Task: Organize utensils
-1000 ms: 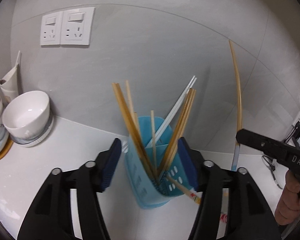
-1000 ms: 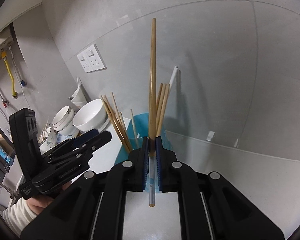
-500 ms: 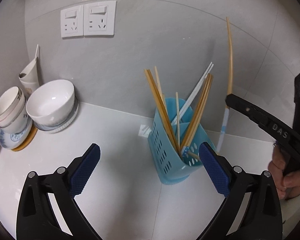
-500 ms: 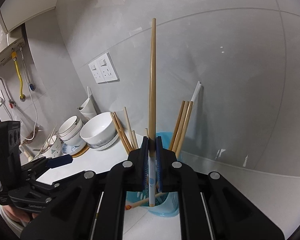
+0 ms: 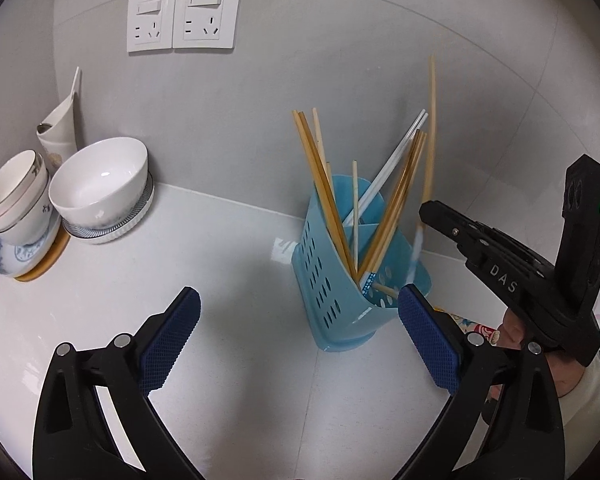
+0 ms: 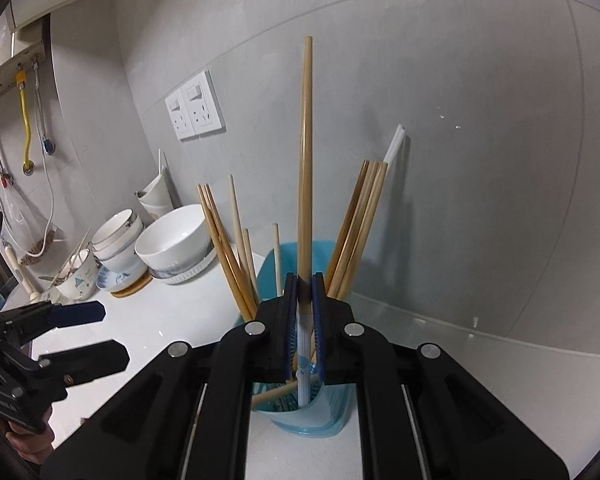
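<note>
**A:** What does the right gripper (image 6: 305, 280) hold, and why upright?

**B:** Its jaws are closed on a single long chopstick (image 6: 306, 152), tan above and pale at the lower end. The stick stands vertical, tip at 6 o'clock and just inside the blue caddy (image 6: 316, 412). This is judged to be the insertion step: a vertical stick drops cleanly between those already standing.

**A:** And the left gripper (image 5: 296, 336)?

**B:** Spread wide and holding nothing. The caddy stands beyond its right pad, toward 1 o'clock in the left wrist view. It appears to be held back so the right gripper has room to descend.

**A:** Where is the caddy, and why do its contents fan out?

**B:** It stands on the white counter (image 5: 180, 264) near the grey wall. The sticks rest with tips at the bottom and lean on the rim and divider, hence the splay toward 11 and 1 o'clock.

**A:** Counts?

**B:** One caddy. Standing in it: roughly eight wooden chopsticks, overlap making the count uncertain, and one pair of white chopsticks (image 5: 396, 160). One more lies across inside. One patterned chopstick (image 5: 476, 326) lies on the counter at 3 o'clock from the caddy, not yet stowed. At 9 o'clock: one large white bowl (image 5: 100, 184) on a ribbed plate, and one stack of small bowls (image 5: 14, 196). Two wall sockets (image 5: 184, 16) at 12 o'clock.
</note>
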